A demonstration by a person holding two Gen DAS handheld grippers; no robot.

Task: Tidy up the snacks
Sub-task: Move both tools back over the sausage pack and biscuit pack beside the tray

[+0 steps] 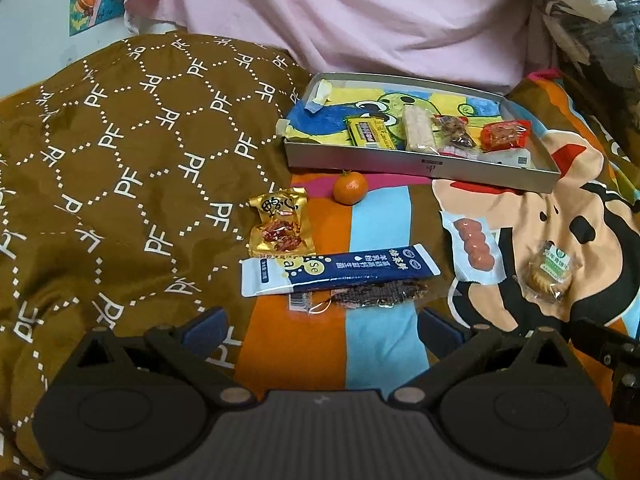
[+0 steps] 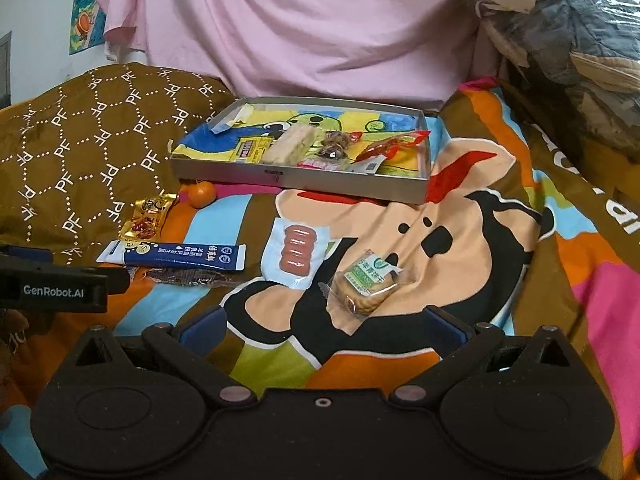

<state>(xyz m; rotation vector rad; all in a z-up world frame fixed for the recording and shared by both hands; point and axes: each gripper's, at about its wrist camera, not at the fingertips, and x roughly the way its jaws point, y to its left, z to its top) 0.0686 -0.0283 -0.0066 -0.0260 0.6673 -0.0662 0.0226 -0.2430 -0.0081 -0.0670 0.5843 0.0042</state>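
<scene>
A grey shallow box (image 1: 420, 166) (image 2: 304, 180) lies on the cartoon bedspread and holds several snack packets. In front of it lie a mandarin (image 1: 350, 187) (image 2: 201, 194), a gold packet (image 1: 280, 224) (image 2: 147, 216), a blue stick pack (image 1: 340, 274) (image 2: 176, 258), a dark jerky strip (image 1: 372, 294) (image 2: 188, 278), a sausage pack (image 1: 476, 246) (image 2: 296, 254) and a cracker pack (image 1: 550, 274) (image 2: 366, 286). My left gripper (image 1: 322, 330) stands open just short of the jerky strip. Near the cracker pack my right gripper (image 2: 324, 328) is open and holds nothing.
A brown patterned pillow (image 1: 120, 152) (image 2: 80, 152) fills the left side. Pink cloth (image 1: 340, 12) (image 2: 300, 28) hangs behind the box. A heap of bags and clothes (image 2: 568, 40) rises at the right. The left gripper's body (image 2: 52, 290) juts in at the right view's left edge.
</scene>
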